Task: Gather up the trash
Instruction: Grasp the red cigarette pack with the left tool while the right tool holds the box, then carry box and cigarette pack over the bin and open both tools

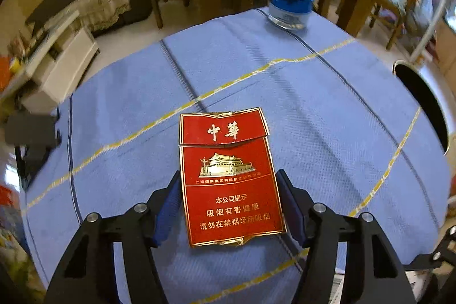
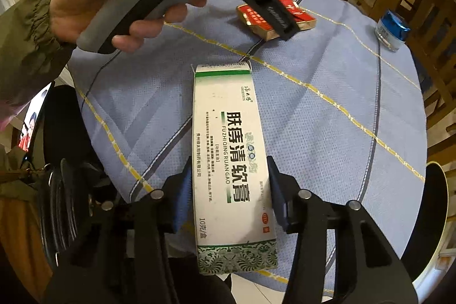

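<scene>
Left gripper [image 1: 230,207] pitched steeply down at the blue tablecloth [image 1: 327,104]. Jaws part-way apart, straddling the lower half of a flattened red cigarette pack [image 1: 228,178]. My left pad sits at the pack's edge; the right pad shows a thin gap. Contact uncertain, so I log no grip. Pack lies flat, its lid end pointing away from me. Ahead and right, well apart, a blue-capped jar [image 1: 289,9].

Right gripper [image 2: 229,190] also angled steeply down. Jaws apart, flanking a white and green ointment box [image 2: 230,161] lengthwise between them. Pads just beside its long sides; I can't tell whether they press. Box's far end, flap open, points forward.

Ahead and left of the right jaws, a bare hand [image 2: 94,2] in an olive sleeve [image 2: 25,27] wraps the left tool's grey handle, fingers curled beneath it.
</scene>
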`<action>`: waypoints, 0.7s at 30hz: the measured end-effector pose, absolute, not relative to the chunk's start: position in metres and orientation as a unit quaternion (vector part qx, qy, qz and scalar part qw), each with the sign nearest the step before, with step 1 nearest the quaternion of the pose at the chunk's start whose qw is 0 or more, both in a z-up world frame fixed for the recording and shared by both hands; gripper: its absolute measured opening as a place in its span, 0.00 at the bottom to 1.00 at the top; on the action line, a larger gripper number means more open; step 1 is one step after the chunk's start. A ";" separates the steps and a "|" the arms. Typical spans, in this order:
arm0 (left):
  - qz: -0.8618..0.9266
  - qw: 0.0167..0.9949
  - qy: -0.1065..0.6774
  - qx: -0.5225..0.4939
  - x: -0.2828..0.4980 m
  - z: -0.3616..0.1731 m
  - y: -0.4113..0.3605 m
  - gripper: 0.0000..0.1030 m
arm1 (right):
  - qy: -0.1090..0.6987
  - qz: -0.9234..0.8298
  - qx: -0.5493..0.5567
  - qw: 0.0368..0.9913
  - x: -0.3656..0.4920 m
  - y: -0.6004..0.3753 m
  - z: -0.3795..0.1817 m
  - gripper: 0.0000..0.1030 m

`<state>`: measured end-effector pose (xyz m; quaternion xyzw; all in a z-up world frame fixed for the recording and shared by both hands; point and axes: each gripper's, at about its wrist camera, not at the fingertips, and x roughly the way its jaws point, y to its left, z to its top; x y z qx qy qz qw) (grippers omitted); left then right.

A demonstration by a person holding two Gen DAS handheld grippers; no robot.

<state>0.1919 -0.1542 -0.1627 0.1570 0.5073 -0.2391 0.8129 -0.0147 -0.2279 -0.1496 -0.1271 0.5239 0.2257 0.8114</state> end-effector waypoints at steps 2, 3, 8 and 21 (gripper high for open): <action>-0.228 0.825 0.496 0.147 0.191 -0.157 -0.145 0.60 | 0.521 0.226 -0.119 0.814 -0.020 -0.229 -0.149 0.45; -0.223 0.831 0.489 0.144 0.188 -0.152 -0.142 0.60 | 0.520 0.224 -0.114 0.816 -0.022 -0.231 -0.148 0.45; -0.204 0.860 0.449 0.129 0.172 -0.120 -0.124 0.60 | 0.508 0.201 -0.075 0.834 -0.029 -0.251 -0.146 0.45; -0.217 0.895 0.355 0.158 0.112 -0.068 -0.179 0.61 | 0.475 0.120 0.057 0.870 -0.034 -0.338 -0.136 0.45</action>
